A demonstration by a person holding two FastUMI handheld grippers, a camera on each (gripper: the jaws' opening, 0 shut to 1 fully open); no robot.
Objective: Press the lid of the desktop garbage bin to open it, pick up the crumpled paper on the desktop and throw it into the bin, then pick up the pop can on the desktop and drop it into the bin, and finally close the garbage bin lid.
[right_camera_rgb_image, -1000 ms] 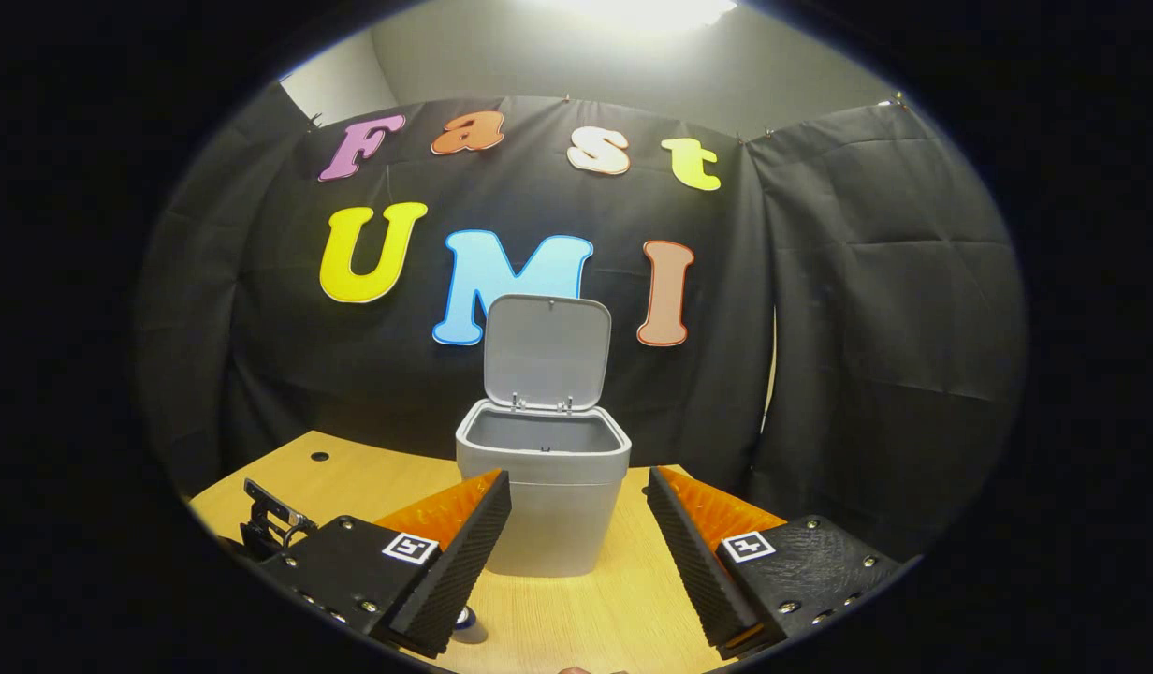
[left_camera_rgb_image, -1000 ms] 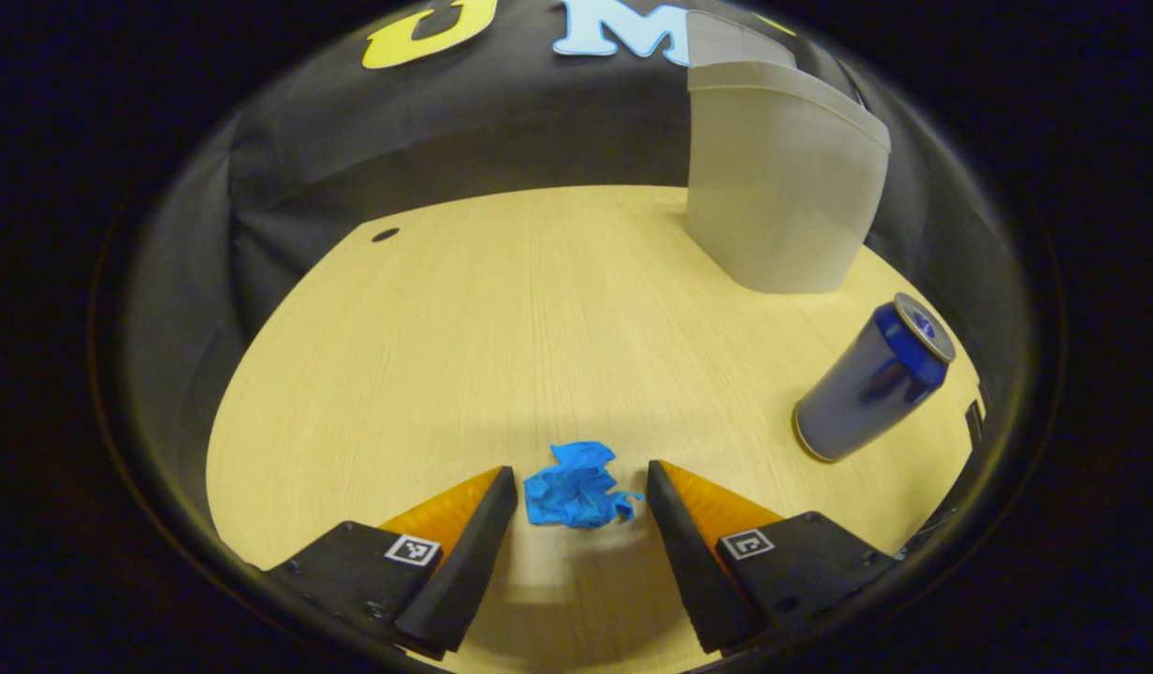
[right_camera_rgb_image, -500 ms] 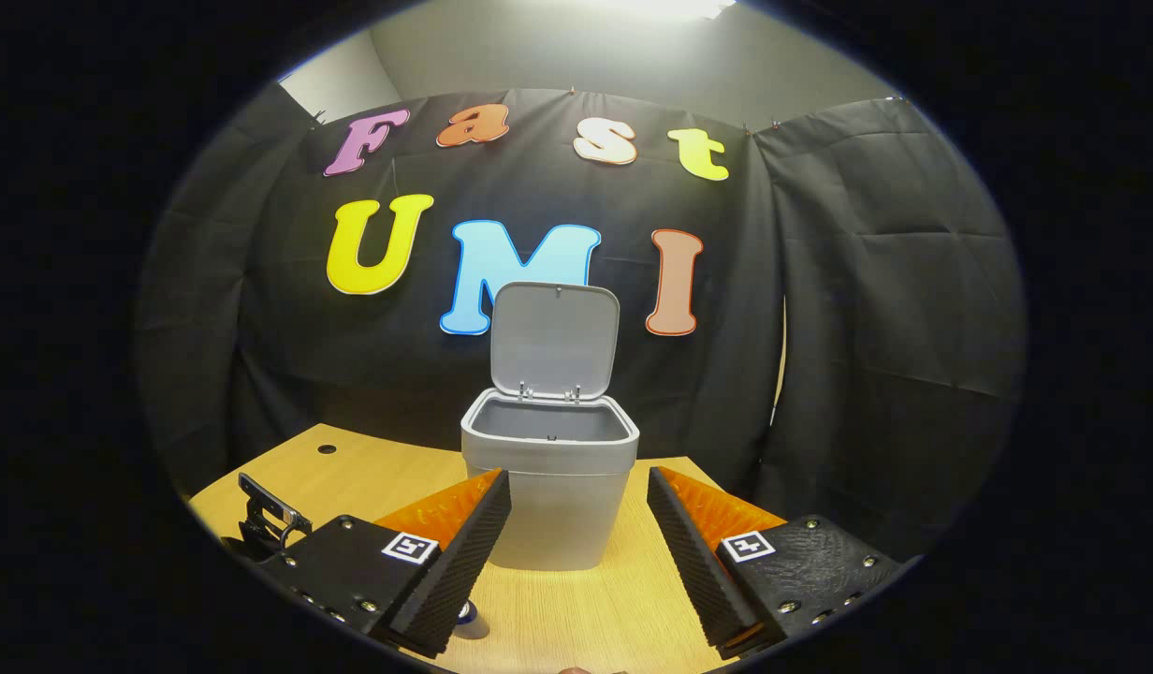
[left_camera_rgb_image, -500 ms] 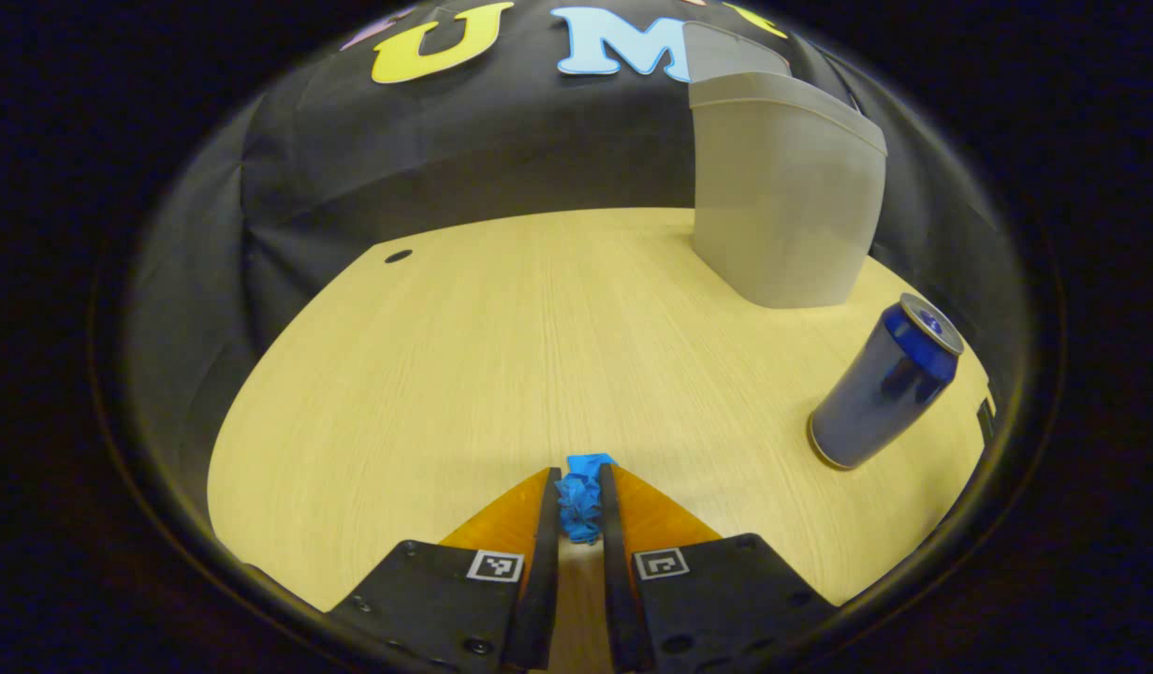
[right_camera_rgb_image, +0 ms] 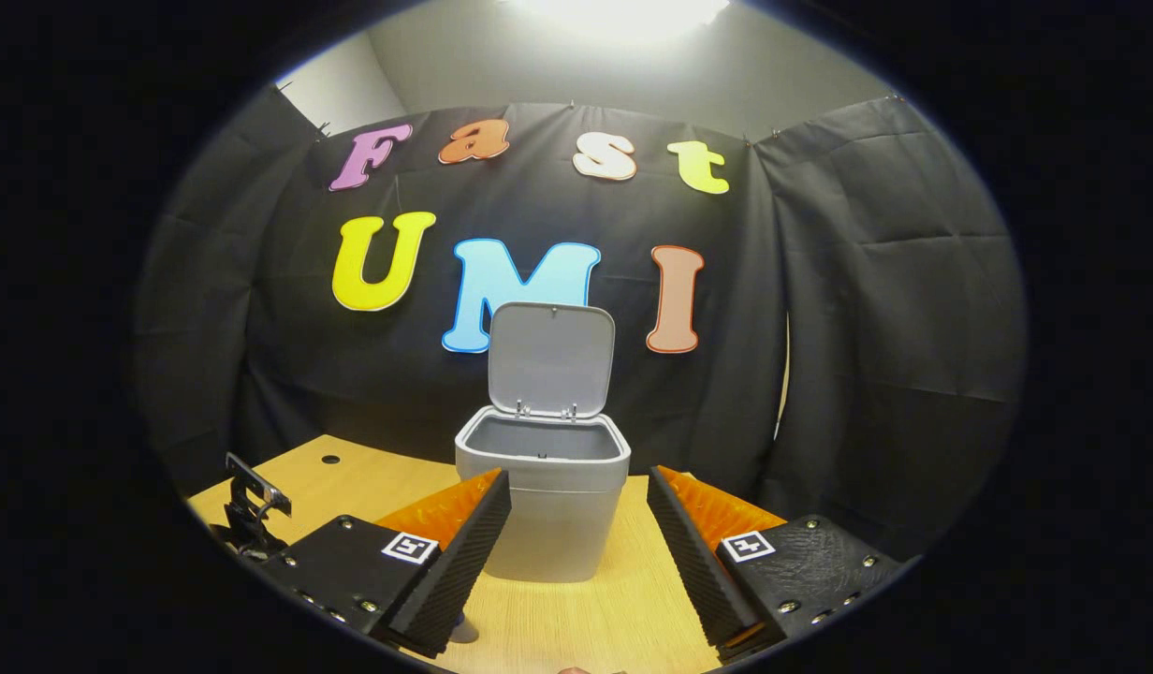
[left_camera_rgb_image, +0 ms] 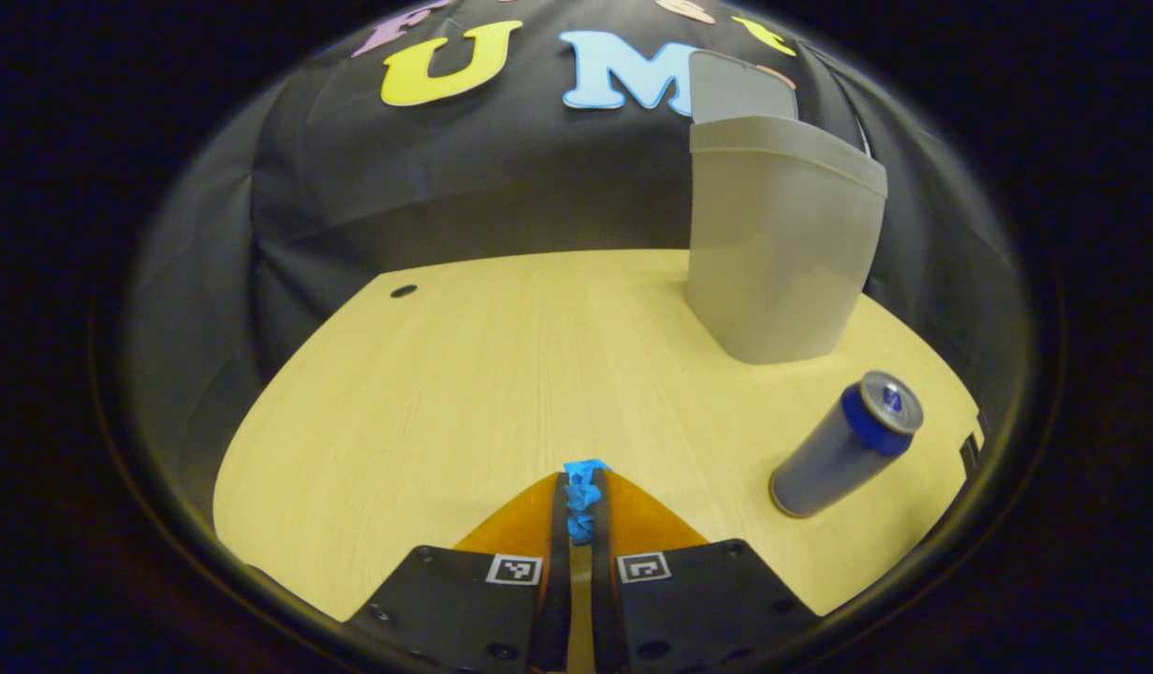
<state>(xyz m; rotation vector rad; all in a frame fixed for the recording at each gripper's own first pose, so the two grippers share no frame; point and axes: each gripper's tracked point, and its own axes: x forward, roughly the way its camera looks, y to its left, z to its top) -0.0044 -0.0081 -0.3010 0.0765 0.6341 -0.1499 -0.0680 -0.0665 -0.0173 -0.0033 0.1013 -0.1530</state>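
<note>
Wooden desktop bears bin, seemingly upright can.

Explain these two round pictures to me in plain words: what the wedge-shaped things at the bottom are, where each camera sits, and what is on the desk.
No robot arm here: a person holds a two-finger gripper in each hand, and a fisheye camera rides on each, looking along its fingers.

In the left gripper view, the left gripper is shut on the blue crumpled paper, pinched between both fingers above the wooden desk. Ahead and to the right stands the grey bin; nearer is an upright blue pop can.

In the right gripper view, the right gripper is open and holds nothing. It faces the bin, whose lid stands up, so the bin is open. Nothing can be seen inside from here.
</note>
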